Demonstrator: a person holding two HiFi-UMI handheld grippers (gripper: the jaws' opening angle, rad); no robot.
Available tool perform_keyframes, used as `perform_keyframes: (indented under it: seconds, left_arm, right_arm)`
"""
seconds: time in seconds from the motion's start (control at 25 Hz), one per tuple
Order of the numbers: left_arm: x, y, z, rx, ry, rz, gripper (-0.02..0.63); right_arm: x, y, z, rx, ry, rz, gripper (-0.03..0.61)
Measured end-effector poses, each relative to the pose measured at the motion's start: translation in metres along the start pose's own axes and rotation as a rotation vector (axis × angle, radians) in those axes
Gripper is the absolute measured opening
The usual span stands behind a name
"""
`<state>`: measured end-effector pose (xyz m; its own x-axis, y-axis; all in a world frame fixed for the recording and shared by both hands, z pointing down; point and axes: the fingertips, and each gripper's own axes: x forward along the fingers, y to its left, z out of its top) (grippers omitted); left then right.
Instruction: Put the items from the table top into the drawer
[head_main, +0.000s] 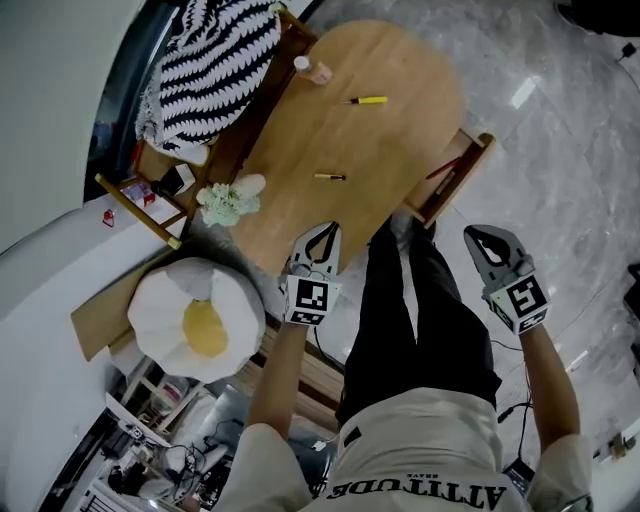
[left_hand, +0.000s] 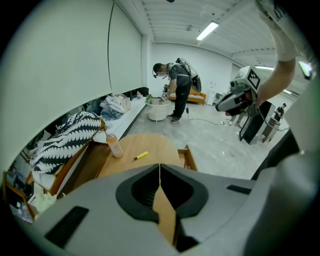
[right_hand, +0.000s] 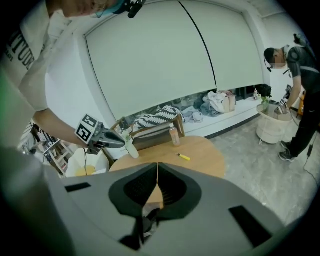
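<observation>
- Pale marble floor (head_main: 560, 150) fills the right side of the head view, open and bare past the table's edge.
- Oval wooden table (head_main: 400, 60) runs from top centre to mid-frame, and most of its top is free.
- Striped cushion (head_main: 215, 65) crowds its upper-left edge.
- Drawer (head_main: 478, 160) juts open from the table's right edge.
- Left gripper (head_main: 326, 230), jaws pressed together and empty, hangs at the table's lower end.
- Right gripper (head_main: 482, 236), likewise closed on nothing, sits just below the drawer.
- Bottle (head_main: 316, 71) stands near the upper-left edge.
- Yellow marker (head_main: 368, 100) lies mid-table.
- Dark pen (head_main: 330, 177) lies lower, nearest the left gripper.
</observation>
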<state>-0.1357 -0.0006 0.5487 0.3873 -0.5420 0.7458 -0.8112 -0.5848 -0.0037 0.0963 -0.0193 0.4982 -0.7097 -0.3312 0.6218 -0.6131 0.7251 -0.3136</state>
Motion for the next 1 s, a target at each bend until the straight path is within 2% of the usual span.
perform_keyframes:
  seconds: [0.12, 0.36, 0.48, 0.84, 0.92, 1.0]
  left_arm:
    - [0.028, 0.006, -0.024, 0.038, 0.049, -0.050, 0.023]
    - [0.082, 0.030, -0.073, 0.145, 0.137, -0.109, 0.023]
    - [0.104, 0.035, -0.095, 0.200, 0.181, -0.145, 0.025]
    - [0.163, 0.050, -0.140, 0.318, 0.274, -0.236, 0.025]
    - [0.175, 0.053, -0.152, 0.351, 0.307, -0.251, 0.039]
    - [0.187, 0.054, -0.163, 0.384, 0.340, -0.272, 0.098]
  right_arm:
    - [0.019, 0.005, -0.008, 0.019, -0.007, 0.034, 0.021]
    - [0.059, 0.010, -0.038, 0.029, 0.042, 0.056, 0.021]
    - [0.072, 0.013, -0.054, 0.076, 0.059, 0.048, 0.021]
    - [0.116, 0.011, -0.085, 0.117, 0.077, 0.034, 0.021]
    - [0.123, 0.012, -0.093, 0.130, 0.074, 0.031, 0.021]
    - [0.129, 0.012, -0.102, 0.146, 0.074, 0.029, 0.021]
